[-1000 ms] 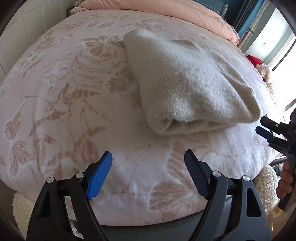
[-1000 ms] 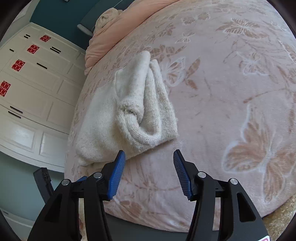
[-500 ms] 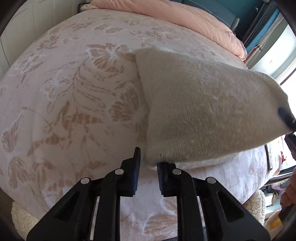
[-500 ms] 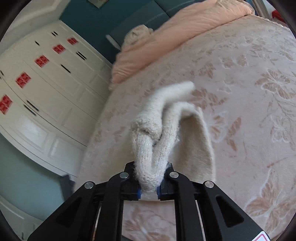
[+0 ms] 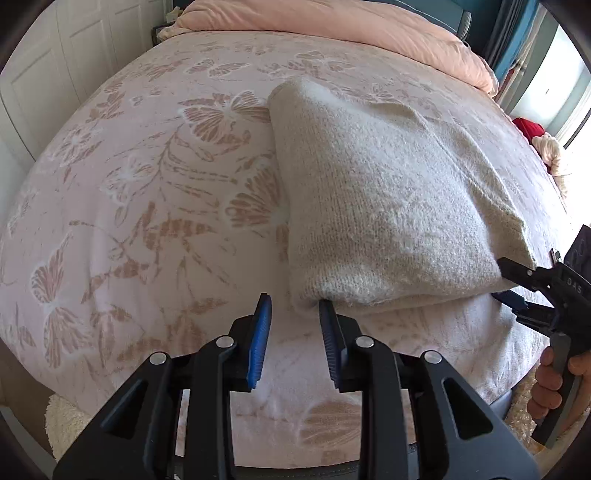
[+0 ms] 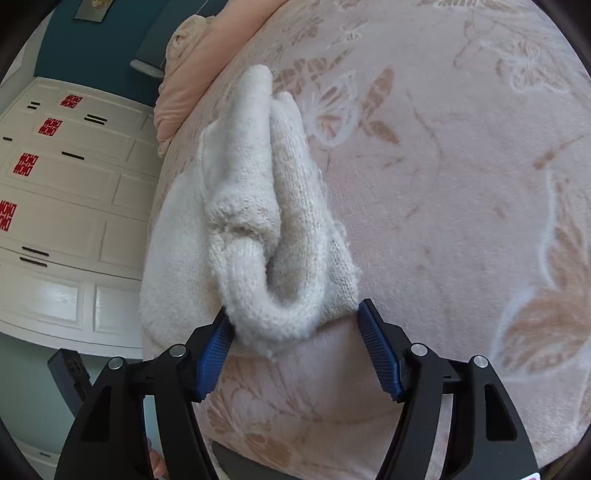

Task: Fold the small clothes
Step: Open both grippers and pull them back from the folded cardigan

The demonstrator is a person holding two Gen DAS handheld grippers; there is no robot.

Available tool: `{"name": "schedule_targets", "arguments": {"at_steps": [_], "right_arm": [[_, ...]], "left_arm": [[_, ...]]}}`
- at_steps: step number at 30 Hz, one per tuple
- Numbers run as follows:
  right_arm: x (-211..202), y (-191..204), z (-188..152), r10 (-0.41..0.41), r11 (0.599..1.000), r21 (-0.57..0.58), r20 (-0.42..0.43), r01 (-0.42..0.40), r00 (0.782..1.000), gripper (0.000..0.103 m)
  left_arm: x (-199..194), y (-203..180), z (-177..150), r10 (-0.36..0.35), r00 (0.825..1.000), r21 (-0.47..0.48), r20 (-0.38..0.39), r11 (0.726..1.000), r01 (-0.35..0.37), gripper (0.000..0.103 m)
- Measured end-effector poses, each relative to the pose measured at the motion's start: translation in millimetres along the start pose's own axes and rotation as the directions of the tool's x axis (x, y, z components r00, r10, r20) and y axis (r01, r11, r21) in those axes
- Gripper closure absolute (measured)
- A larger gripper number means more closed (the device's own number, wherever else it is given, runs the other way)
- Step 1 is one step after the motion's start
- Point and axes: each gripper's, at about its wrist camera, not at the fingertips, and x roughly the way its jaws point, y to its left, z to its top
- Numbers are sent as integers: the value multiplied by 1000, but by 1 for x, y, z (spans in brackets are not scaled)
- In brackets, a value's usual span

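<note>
A folded cream knit sweater (image 5: 384, 199) lies on the pink butterfly-print bed cover (image 5: 140, 206). My left gripper (image 5: 293, 314) is open at the sweater's near left corner, its right finger touching the fold's edge. My right gripper (image 6: 295, 332) is open, its jaws on either side of the sweater's (image 6: 266, 229) rolled near end, gripping nothing. The right gripper also shows in the left wrist view (image 5: 517, 284) at the sweater's right corner, held by a hand.
A peach duvet (image 5: 332, 26) lies bunched at the head of the bed. White wardrobe doors (image 6: 62, 206) stand to the left of the bed. Red and cream clothes (image 5: 543, 144) lie at the bed's far right edge. A fluffy rug (image 5: 62, 417) lies below the bed's near edge.
Both grippers shut on the sweater's near corners and lifted it half a second ago. Both have now opened, and the sweater lies flat on the bed again.
</note>
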Motion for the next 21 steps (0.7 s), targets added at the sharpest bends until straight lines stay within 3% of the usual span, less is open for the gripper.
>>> {"name": "schedule_targets", "arguments": {"at_steps": [1, 5, 7, 8, 10, 12, 16, 21], "right_arm": [[0, 7, 4, -2, 1000, -2, 0, 2, 1000, 73], [-21, 36, 3, -79, 987, -136, 90, 90, 993, 76], [-4, 22, -2, -165, 975, -147, 37, 168, 986, 72], [5, 10, -5, -172, 974, -148, 8, 171, 985, 65], [-7, 2, -6, -130, 986, -105, 24, 132, 991, 64], [-26, 11, -8, -175, 981, -78, 59, 179, 983, 53], [-71, 36, -24, -292, 939, -126, 195, 320, 936, 49], [-111, 70, -60, -376, 880, -162, 336, 446, 864, 32]], "left_arm": [[0, -1, 0, -10, 1000, -4, -9, 1000, 10, 77], [-9, -8, 2, 23, 1000, 20, 1, 1000, -23, 77], [-11, -14, 1, 38, 999, 43, 4, 998, -38, 76], [-11, -16, 1, 44, 999, 51, 5, 998, -44, 76], [-10, -20, -1, 53, 999, 58, -2, 997, -53, 76], [-14, -22, -3, 65, 998, 60, 6, 996, -65, 72], [-28, -28, -8, 82, 996, 66, 44, 994, -84, 62], [-48, -40, -15, 128, 987, 83, 102, 987, -136, 48]]}}
